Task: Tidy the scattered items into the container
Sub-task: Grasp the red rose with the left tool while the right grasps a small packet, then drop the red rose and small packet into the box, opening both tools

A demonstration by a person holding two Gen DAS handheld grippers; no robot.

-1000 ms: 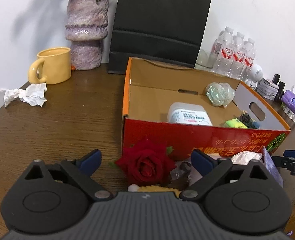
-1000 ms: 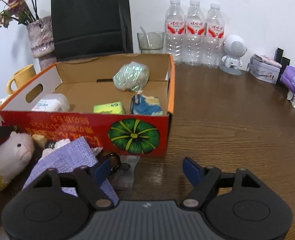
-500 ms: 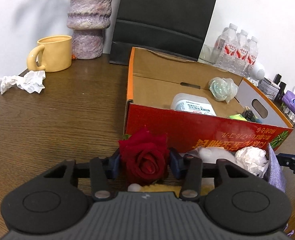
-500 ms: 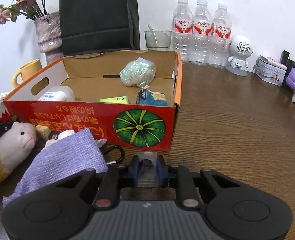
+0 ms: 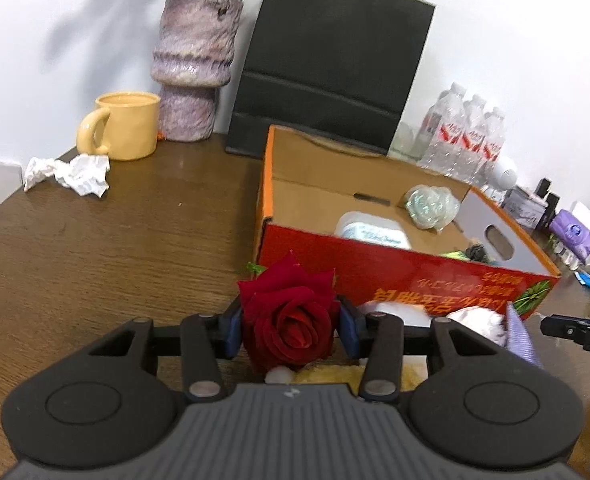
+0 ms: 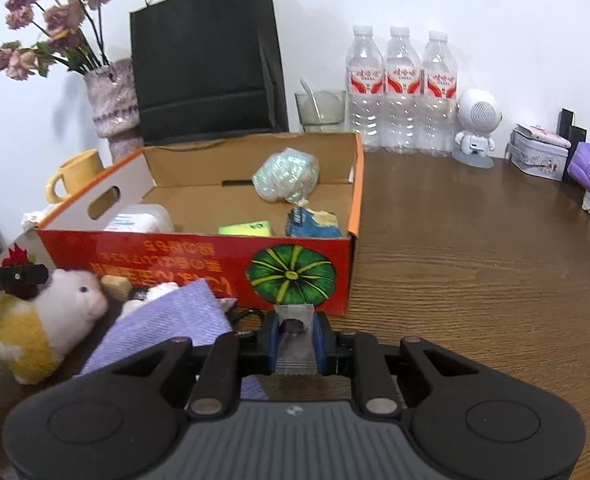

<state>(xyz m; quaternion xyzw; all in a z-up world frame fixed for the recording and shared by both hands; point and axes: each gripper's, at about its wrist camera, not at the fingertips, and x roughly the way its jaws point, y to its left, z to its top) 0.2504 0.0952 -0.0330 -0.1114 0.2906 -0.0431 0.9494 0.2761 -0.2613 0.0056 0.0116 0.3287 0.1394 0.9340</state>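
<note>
My left gripper [image 5: 290,322] is shut on a red rose [image 5: 291,320] and holds it up in front of the red cardboard box [image 5: 415,276]. My right gripper [image 6: 295,338] is shut on a small clear plastic packet [image 6: 295,340] with a dark thing inside, just before the box's front wall [image 6: 199,264]. The box holds a white tub [image 6: 143,220], a shiny wrapped ball [image 6: 287,176], a green pack [image 6: 247,228] and a blue sponge [image 6: 311,222]. A plush toy [image 6: 43,320], a purple cloth [image 6: 167,328] and crumpled paper [image 5: 479,320] lie in front of the box.
A yellow mug [image 5: 123,124], a purple vase [image 5: 193,64] and a black paper bag [image 5: 331,68] stand behind the box. Crumpled tissue [image 5: 69,170] lies at the left. Three water bottles [image 6: 401,88], a glass [image 6: 321,110], a white robot figure [image 6: 477,128] and small tins stand at the right.
Both grippers went from open to shut: the left on the rose, the right on the clear packet. Both have since lifted a little with their items.
</note>
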